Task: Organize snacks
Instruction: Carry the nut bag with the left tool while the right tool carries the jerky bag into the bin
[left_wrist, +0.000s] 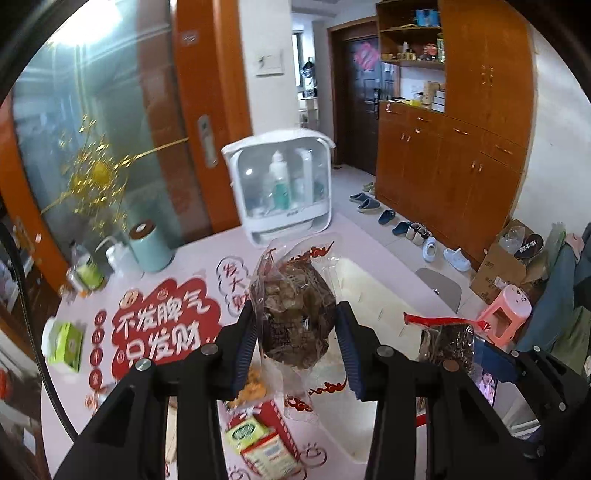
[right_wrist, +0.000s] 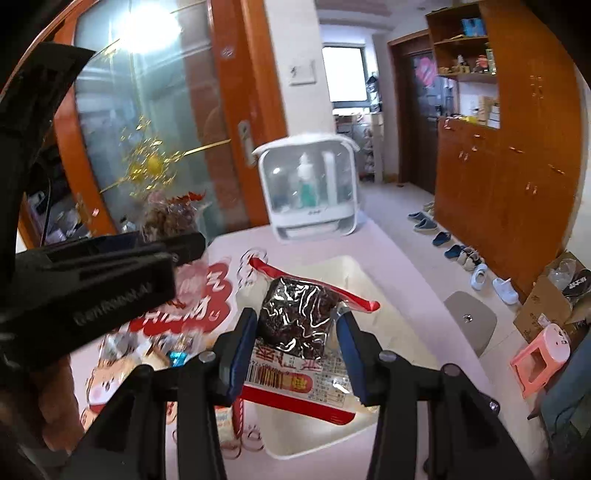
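Pink table (left_wrist: 192, 258); each hand-held gripper clamps snack bag (left_wrist: 295, 310), (right_wrist: 295, 321); white bin (right_wrist: 354, 273) clearer from right.

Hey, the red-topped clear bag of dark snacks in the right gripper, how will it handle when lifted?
The red-topped clear bag looks crinkly and glossy, so probably floppy and slippery. The right gripper pinches its sides, so the top may sag.
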